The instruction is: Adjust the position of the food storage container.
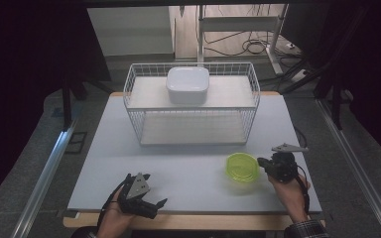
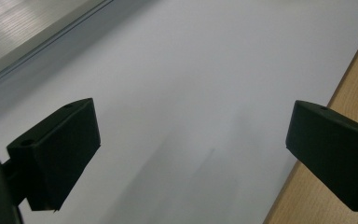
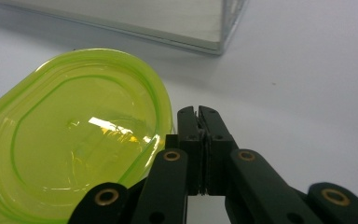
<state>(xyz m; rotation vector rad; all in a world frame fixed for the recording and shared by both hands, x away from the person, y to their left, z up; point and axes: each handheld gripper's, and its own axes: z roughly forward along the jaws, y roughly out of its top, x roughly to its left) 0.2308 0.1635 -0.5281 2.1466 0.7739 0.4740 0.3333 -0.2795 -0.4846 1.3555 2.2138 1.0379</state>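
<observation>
We see a pale grey tabletop [image 1: 188, 163] with a wooden edge along the bottom of the high view; around it lie a grey floor, metal rails at lower left and lower right, dark curtains at both sides and cables at the upper right. In the upper middle of that view stands a white wire basket [image 1: 144, 89] with a shelf inside; a white square container [image 1: 187, 85] sits on that shelf.

At the lower left of the high view the left hand [image 1: 110, 220] comes in from the bottom edge and holds the left gripper [image 1: 155, 197] low over the tabletop, near its wooden edge; in the left gripper view its two black fingers [image 2: 56, 154] stand wide apart with bare tabletop between them. At the lower right the right hand [image 1: 291, 193] holds the right gripper [image 3: 198, 112] pointing toward the left of the frame; in the right gripper view its fingers are pressed together with nothing between them.

The yellow-green dish [image 1: 242, 166] lies on the tabletop right of centre in the high view, below the basket's right corner; in the right gripper view its rim lies just beside the closed fingertips, to their left, and we cannot tell whether it touches them.
</observation>
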